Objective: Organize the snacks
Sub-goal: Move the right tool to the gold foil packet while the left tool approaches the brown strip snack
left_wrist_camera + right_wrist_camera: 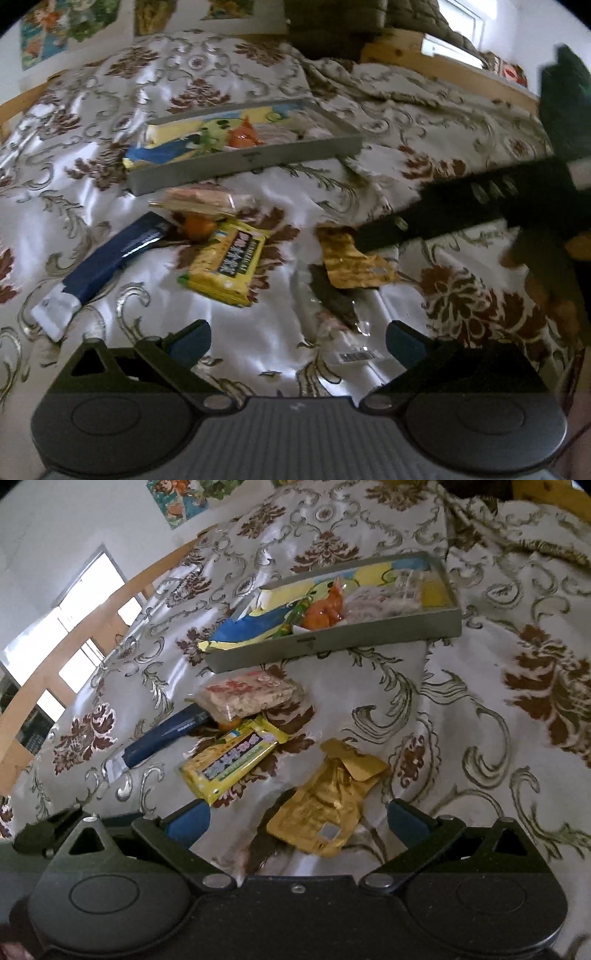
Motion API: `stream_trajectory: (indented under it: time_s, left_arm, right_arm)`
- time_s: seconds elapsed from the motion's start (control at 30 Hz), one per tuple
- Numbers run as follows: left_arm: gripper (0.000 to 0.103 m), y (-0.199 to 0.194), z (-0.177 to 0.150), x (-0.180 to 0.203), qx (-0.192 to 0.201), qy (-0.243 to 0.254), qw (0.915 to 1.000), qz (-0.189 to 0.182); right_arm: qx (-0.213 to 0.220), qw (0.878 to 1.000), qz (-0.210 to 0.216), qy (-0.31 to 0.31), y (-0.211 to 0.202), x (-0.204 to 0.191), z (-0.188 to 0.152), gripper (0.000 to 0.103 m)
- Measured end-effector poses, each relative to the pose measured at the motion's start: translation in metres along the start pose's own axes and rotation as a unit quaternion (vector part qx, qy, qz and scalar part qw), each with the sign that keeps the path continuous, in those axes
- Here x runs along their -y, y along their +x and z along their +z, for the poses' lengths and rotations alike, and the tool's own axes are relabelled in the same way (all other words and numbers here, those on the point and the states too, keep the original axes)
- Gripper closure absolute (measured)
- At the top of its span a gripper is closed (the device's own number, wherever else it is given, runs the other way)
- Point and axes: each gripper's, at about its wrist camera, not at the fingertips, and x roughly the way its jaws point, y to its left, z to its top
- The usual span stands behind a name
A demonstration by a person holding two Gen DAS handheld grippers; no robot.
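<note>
I see my right gripper [298,821] spread wide, straddling the gold packet [325,805]; my left gripper [297,341] also wide, empty

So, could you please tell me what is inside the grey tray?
The grey tray holds an orange packet, a pale pink packet and a blue-and-yellow wrapper. Anything beneath them is covered.

Floral satin bedspread [480,672] – wooden bed frame [74,657], cartoon posters [44,33] on white wall.
</note>
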Motion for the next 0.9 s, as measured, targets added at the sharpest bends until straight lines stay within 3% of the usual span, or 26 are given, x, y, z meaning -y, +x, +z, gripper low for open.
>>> stream_trajectory:
  time_s: [0.17,0.33,0.67,0.9]
  left_arm:
    - [0.000,0.009,0.002,0.002,-0.003,-0.006,0.9998,-0.016]
    - [0.002,0.026,0.009,0.007,-0.004,-0.014,0.9992,-0.036]
    - [0.039,0.047,0.006,0.011,-0.036,-0.002,0.9981,-0.049]
    - [0.056,0.058,0.008,0.013,-0.049,0.000,0.9974,-0.052]
  right_arm:
    - [-0.009,1.000,0.007,0.012,0.020,0.008,0.010,0.005]
    - [-0.029,0.999,-0.014,0.001,0.039,0.008,0.013,0.008]
    - [-0.037,0.998,-0.045,-0.007,0.057,0.008,0.015,0.020]
    - [-0.047,0.995,-0.076,-0.036,0.066,0.004,0.015,0.032]
